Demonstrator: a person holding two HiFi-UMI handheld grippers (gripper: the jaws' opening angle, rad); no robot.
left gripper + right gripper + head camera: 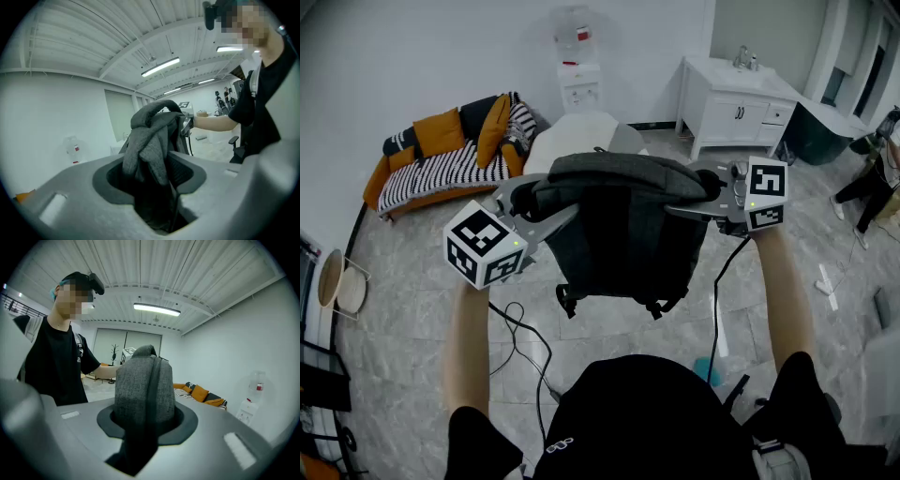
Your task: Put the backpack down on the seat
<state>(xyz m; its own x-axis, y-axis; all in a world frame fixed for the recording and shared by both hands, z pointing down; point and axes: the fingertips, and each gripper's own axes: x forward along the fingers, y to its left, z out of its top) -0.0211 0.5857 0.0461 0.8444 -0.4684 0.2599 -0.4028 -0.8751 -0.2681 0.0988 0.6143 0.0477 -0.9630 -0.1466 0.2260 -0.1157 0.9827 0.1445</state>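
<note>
Left hand-held gripper point(546, 217) and right hand-held gripper point(689, 199) are each clamped on a top corner of the dark grey woven-fabric backpack point(628, 239), which hangs mid-air over the grey marble floor point(412, 281); it looks soft, saggy and moderately heavy, so its top edge seems the right hold.

Marble floor point(403, 291), white walls point(412, 47), striped sofa point(441, 167), vanity point(736, 105).

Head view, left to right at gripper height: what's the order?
left gripper → backpack, held up between the two → right gripper
</note>
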